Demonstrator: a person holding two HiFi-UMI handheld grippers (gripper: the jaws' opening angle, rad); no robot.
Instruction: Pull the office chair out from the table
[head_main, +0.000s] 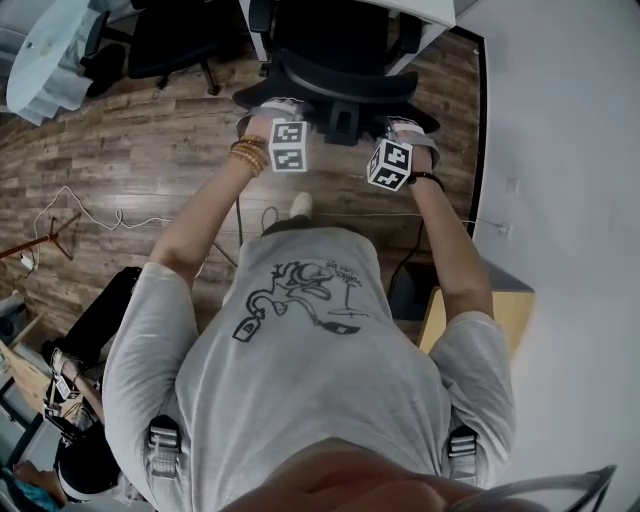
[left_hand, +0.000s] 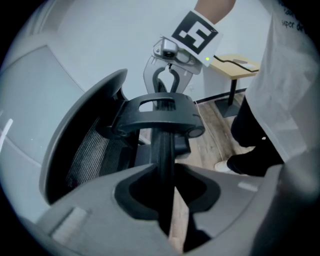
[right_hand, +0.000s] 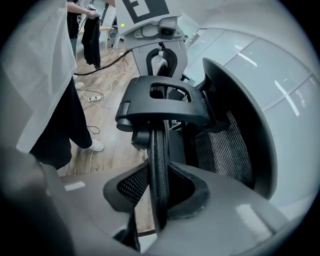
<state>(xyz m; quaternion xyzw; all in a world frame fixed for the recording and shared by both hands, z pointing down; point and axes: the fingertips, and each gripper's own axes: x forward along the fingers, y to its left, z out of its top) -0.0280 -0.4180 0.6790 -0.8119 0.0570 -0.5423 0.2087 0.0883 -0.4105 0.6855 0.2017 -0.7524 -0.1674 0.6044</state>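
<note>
The office chair (head_main: 335, 60) is standing close against the near edge of the white table (head_main: 440, 12), with its back facing us. We are guessing it is heavy but rolls easily, though no view is showing its wheels. The rim of the back is looking hard and stiff. The net inside it is looking soft, so we are thinking the rim is the best place to hold.

The left gripper (left_hand: 167, 200) is pinching the top rim of the chair back, with the thin black edge sitting tight between its pads. The right gripper (right_hand: 160, 200) is pinching the same rim further along. A black handle piece (left_hand: 160, 117) is sitting on the rim between the two.

The head view is showing both grippers on the chair at once, as well as the table and the wood floor (head_main: 120, 180). It is not showing the pads. The gripper views are showing the rim squeezed in the jaws. The right gripper view is also showing the net weave and a cable (right_hand: 95, 92) lying on the floor.
</note>
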